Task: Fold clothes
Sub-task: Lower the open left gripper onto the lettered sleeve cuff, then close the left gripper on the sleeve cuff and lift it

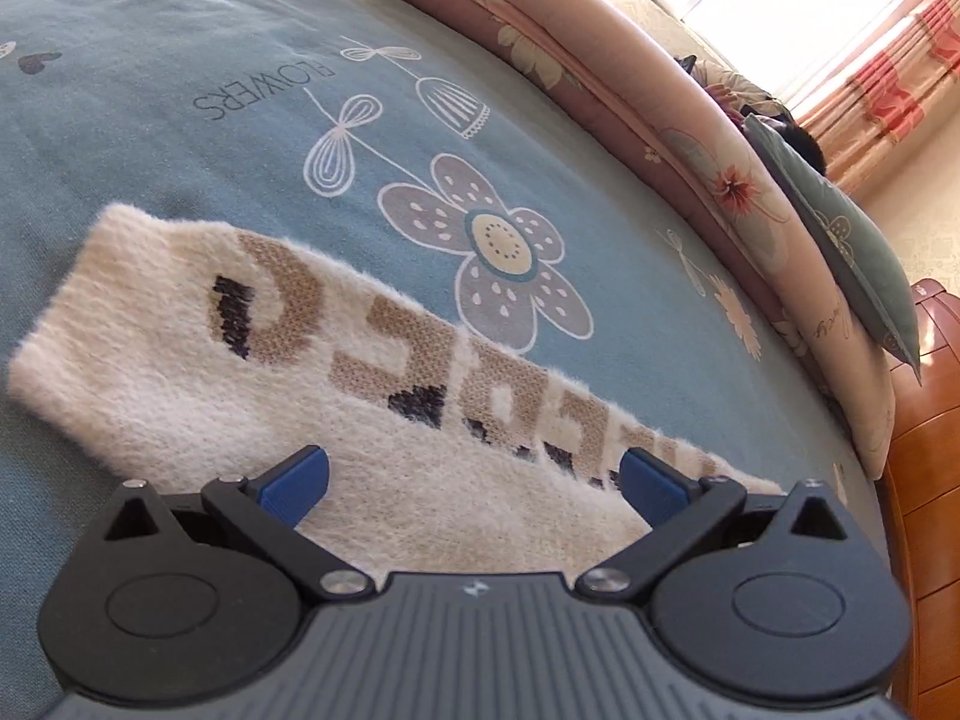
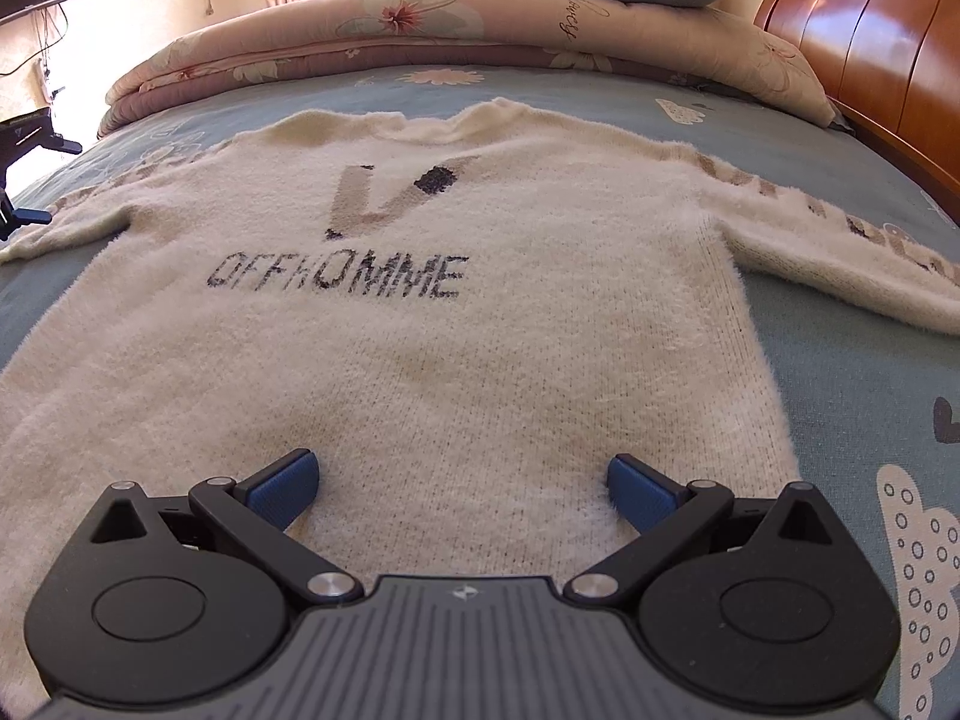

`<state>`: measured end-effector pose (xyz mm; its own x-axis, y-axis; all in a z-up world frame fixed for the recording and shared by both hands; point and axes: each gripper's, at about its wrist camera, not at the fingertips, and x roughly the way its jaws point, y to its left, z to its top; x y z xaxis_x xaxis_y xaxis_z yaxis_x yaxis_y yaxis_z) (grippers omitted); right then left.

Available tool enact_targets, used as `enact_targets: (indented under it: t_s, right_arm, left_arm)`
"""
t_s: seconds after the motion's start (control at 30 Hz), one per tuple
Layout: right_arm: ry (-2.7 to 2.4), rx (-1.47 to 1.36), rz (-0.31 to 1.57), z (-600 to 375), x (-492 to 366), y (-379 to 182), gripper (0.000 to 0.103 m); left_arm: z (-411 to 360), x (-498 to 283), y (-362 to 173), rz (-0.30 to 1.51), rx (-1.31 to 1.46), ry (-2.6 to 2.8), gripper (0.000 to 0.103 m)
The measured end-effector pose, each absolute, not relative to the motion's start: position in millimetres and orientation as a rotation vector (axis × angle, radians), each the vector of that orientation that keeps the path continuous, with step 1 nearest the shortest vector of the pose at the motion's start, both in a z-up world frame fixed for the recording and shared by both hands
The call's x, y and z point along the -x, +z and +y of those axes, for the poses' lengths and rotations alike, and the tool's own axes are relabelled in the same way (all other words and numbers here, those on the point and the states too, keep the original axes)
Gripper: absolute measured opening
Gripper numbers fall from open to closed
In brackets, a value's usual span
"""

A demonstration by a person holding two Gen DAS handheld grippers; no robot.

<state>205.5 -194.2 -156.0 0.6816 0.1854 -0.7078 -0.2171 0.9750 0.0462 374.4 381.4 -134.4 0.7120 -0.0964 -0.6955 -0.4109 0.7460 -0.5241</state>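
Fluffy cream sweater (image 2: 456,324) spread flat on the blue bed (image 2: 852,372). Left hand-held gripper (image 1: 474,480) wide open over one sleeve (image 1: 252,336). Right hand-held gripper (image 2: 462,486) wide open at the bottom edge.

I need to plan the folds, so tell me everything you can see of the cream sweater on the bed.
The cream sweater is a fuzzy knit lying flat and face up on the blue floral bedsheet, neck toward the folded quilt. Its chest carries a tan and black V above dark lettering OFFHOMME. Both sleeves spread sideways; tan and black letters run along them. The open right gripper hovers at the hem, the open left gripper over one sleeve.
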Motion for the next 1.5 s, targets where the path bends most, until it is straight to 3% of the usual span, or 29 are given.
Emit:
enact_targets:
  t_s: [0.33, 0.63, 0.93, 1.0, 1.17, 1.23, 1.5]
  right_arm:
    - [0.230, 0.052, 0.778, -193.6, -205.1, -157.2, 0.103]
    - [0.234, 0.066, 0.758, -192.8, -204.9, -158.6, 0.103]
    - [0.234, 0.069, 0.755, -192.2, -204.5, -158.9, 0.103]
    - [0.234, 0.068, 0.754, -192.2, -204.3, -158.9, 0.103]
    - [0.233, 0.069, 0.752, -192.1, -203.7, -158.8, 0.103]
    - [0.232, 0.069, 0.752, -191.8, -203.4, -158.9, 0.103]
    - [0.230, 0.073, 0.748, -191.4, -203.3, -159.2, 0.103]
  left_arm:
    - [445.1, -333.3, -125.2, 0.587, 0.935, 0.359, 0.102]
    - [443.4, -340.6, -140.5, 0.633, 0.894, 0.513, 0.100]
    - [420.1, -311.9, -113.0, 0.618, 0.901, 0.434, 0.098]
    - [413.5, -306.0, -112.3, 0.616, 0.900, 0.405, 0.096]
    - [420.3, -288.6, -139.7, 0.610, 1.081, 0.397, 0.074]
    - [422.9, -282.3, -153.1, 0.601, 1.135, 0.406, 0.070]
    - [432.1, -281.6, -179.5, 0.479, 1.218, 0.375, 0.070]
